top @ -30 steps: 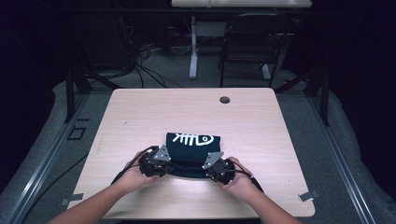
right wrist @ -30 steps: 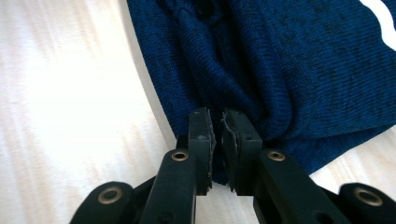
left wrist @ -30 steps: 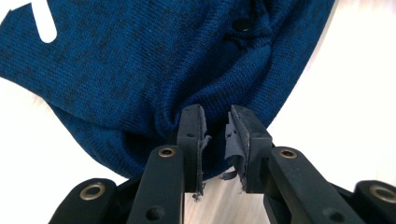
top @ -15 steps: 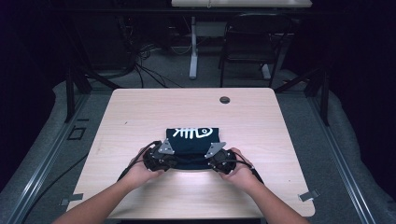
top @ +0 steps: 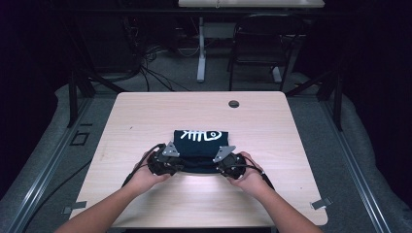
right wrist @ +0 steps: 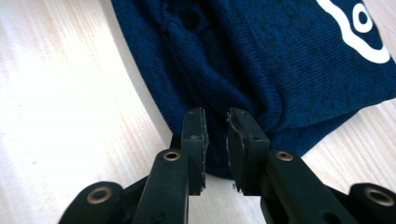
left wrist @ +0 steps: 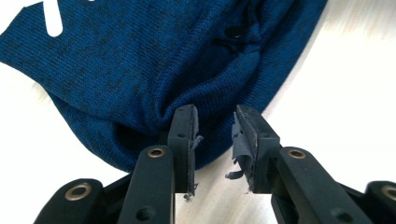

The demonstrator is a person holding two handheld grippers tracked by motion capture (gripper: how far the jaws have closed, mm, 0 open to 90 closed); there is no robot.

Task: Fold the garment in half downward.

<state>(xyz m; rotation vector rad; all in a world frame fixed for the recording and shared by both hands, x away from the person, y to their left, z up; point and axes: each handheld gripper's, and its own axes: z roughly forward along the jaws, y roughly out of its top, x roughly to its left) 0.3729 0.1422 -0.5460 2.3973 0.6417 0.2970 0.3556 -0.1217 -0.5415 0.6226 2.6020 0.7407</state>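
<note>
Left hand point(top: 141, 175) grips the left gripper point(top: 167, 159) at the near left corner of the folded navy garment point(top: 199, 150). In the left gripper view, the left gripper point(left wrist: 215, 135) has its jaws parted by a narrow gap, the garment point(left wrist: 177, 60) edge just beyond and under the tips, nothing clamped between them; worn pad point(left wrist: 240, 144) material hangs frayed.

Garment lies folded at mid-table point(top: 145, 116), slightly toward the person, white fish-skeleton print point(top: 204, 135) facing up on its far half.

Right gripper point(top: 228, 162), held by the right hand point(top: 250, 177), sits at the garment's near right corner. In the right gripper view, the right gripper point(right wrist: 215, 135) has its jaws narrowly apart, cloth point(right wrist: 261, 60) bunched just ahead of the tips, not pinched.

Small dark round grommet point(top: 233, 103) near the table's far edge.
</note>
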